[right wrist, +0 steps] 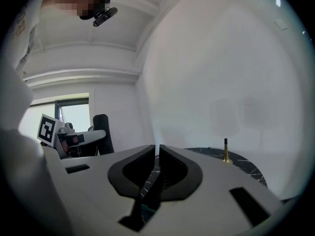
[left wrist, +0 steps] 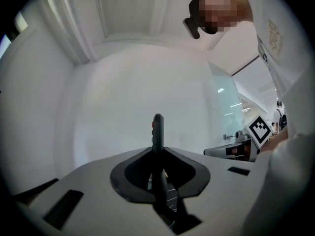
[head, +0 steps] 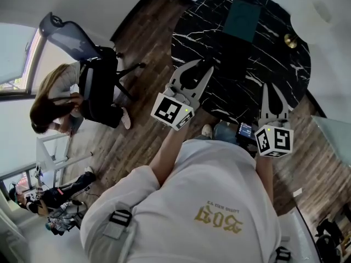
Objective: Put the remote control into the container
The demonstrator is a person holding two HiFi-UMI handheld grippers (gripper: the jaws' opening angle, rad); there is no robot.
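1. Wooden floor [head: 137, 53] is running under everything. An office chair [head: 88, 48] is sitting off to the left, with a person [head: 52, 100] sitting just beside it.
2. The round black marble worktop [head: 211, 29] is taking up the top middle of my head view, white veins all over it. It's also peeking through in the right gripper view.
3. The dark teal container [head: 243, 19] is sitting flat on the far part of the worktop, nothing touching it.
4. My left claw [head: 198, 70] is hanging over the near edge of the worktop, pointing roughly level. It's pinching the remote control [left wrist: 157, 132], which is standing upright on edge between the pads, top end poking out above the tips. So the remote is up in the claw, well apart from the container.
5. My right claw [head: 271, 92] is hovering at the near right edge of the worktop. Its jaws are sitting pressed nearly together, only a thin slit between them, nothing in there.
6. A little brass thing [head: 290, 40] is standing near the right rim. Can't tell what it is.
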